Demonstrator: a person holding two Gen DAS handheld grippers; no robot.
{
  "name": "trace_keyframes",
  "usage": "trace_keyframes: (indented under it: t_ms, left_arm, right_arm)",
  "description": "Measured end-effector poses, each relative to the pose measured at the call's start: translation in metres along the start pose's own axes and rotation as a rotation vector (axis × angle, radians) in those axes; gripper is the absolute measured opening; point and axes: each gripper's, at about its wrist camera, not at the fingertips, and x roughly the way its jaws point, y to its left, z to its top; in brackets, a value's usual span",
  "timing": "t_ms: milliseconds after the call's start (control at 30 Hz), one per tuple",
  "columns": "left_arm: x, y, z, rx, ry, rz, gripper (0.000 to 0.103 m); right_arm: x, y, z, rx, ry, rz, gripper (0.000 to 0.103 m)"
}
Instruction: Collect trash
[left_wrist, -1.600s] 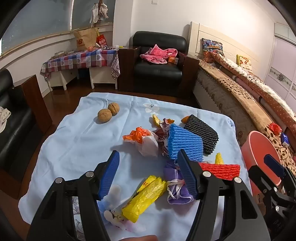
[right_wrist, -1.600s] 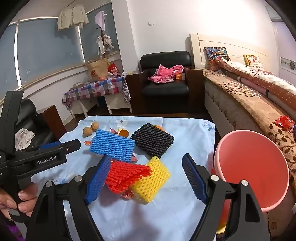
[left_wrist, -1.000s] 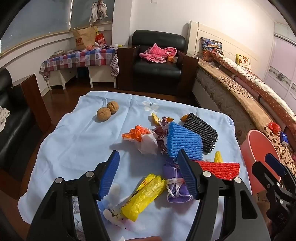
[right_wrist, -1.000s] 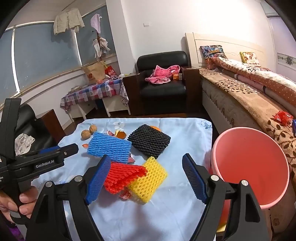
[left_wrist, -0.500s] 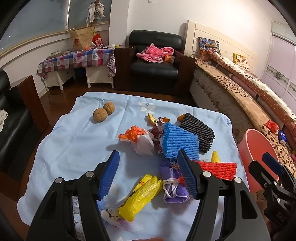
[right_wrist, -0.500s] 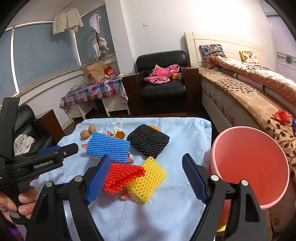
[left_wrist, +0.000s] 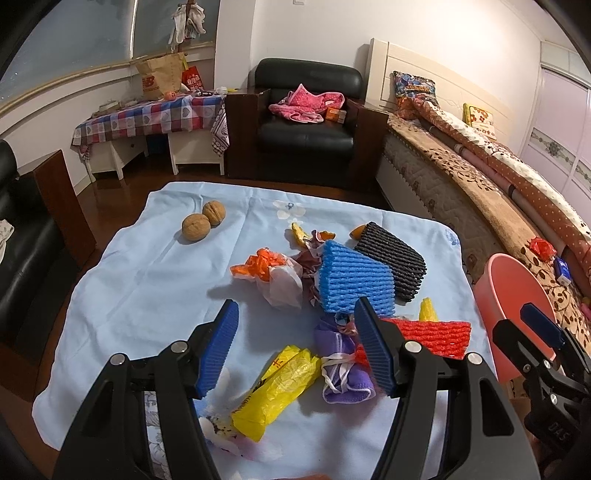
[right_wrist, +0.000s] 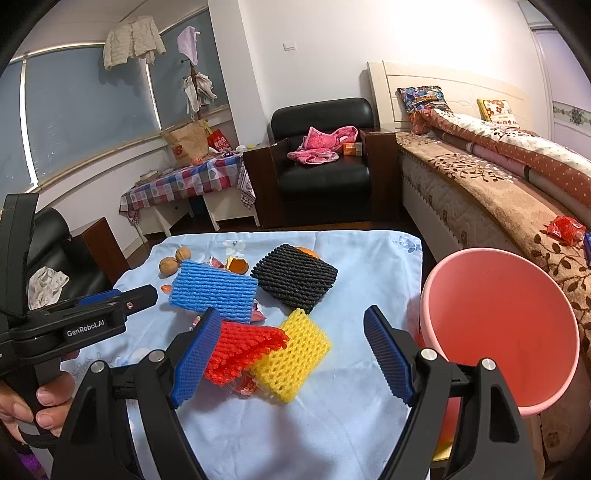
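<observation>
Trash lies on a light-blue cloth: a blue foam net, black foam net, red foam net, yellow foam net, yellow wrapper, purple cloth scrap and an orange-and-white bag. A pink bin stands off the table's right edge. My left gripper is open and empty above the yellow wrapper. My right gripper is open and empty, above the red and yellow nets.
Two walnuts sit at the far left of the cloth. A black armchair stands beyond the table, a bed to the right, a black sofa and wooden side table to the left.
Both grippers have drifted only slightly; the view shifted a little. Both jaws stay open and nothing on the cloth has moved.
</observation>
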Motion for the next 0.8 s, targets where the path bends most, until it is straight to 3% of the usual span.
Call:
trace_keyframes:
  t_ms: [800]
  left_arm:
    - [0.0034, -0.0034, -0.0025, 0.006, 0.014, -0.012, 0.065]
  right_arm:
    - [0.0037, -0.0038, -0.0036, 0.010, 0.009, 0.001, 0.079]
